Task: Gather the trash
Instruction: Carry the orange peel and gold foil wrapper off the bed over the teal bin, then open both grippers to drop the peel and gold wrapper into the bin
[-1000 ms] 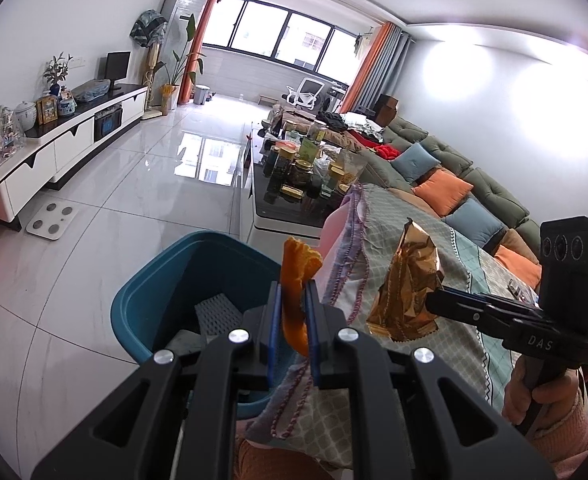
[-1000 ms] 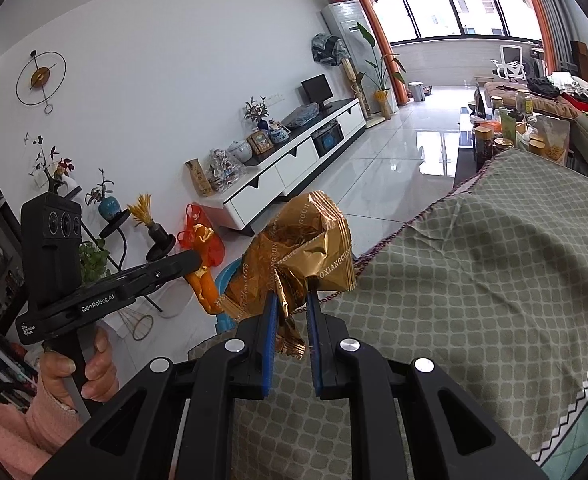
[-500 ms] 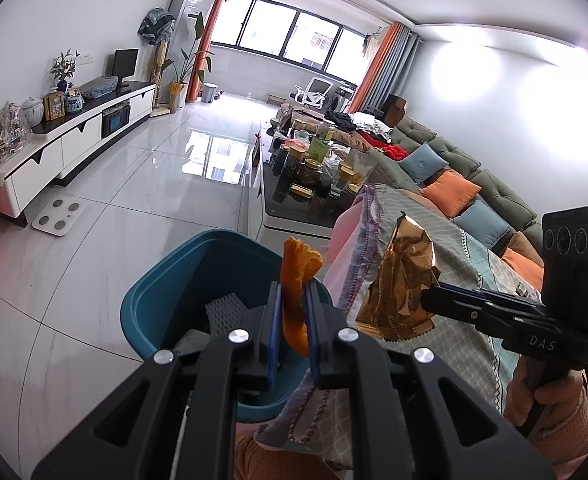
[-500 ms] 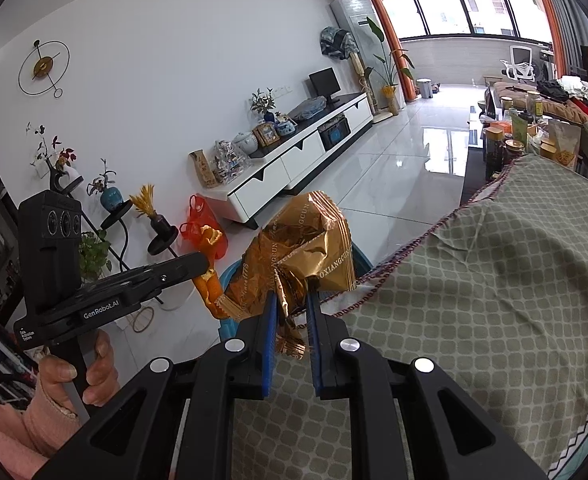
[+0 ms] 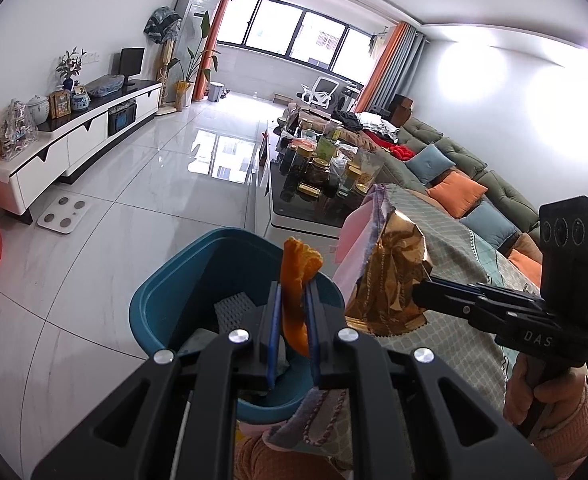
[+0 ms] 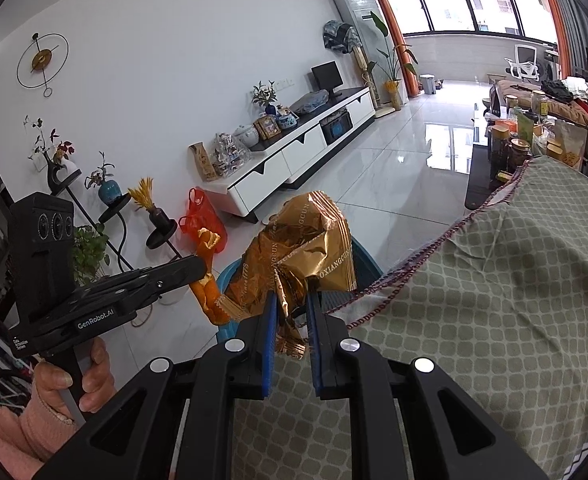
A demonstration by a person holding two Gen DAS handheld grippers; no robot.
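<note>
1. Left gripper (image 5: 292,304) is clamped on a strip of orange peel (image 5: 297,280), which stands up between its blue pads (image 5: 273,332) and pokes out above and below them.
2. Seen from the left wrist view, the peel is over the open mouth of a teal trash bin (image 5: 166,300) standing on the white tiled floor (image 5: 134,216).
3. Right gripper (image 6: 290,308) is pinched narrow on a crumpled gold snack wrapper (image 6: 309,256), gripped near its lower folds so most of it fans out above the jaws.
4. The wrapper hangs at the edge of a green patterned cloth (image 6: 493,300), just beside the bin's rim.
5. Each gripper is held by a hand (image 6: 74,380) in a pink sleeve (image 6: 18,436).
6. A grey mesh piece (image 5: 234,308) lies inside the bin.
</note>
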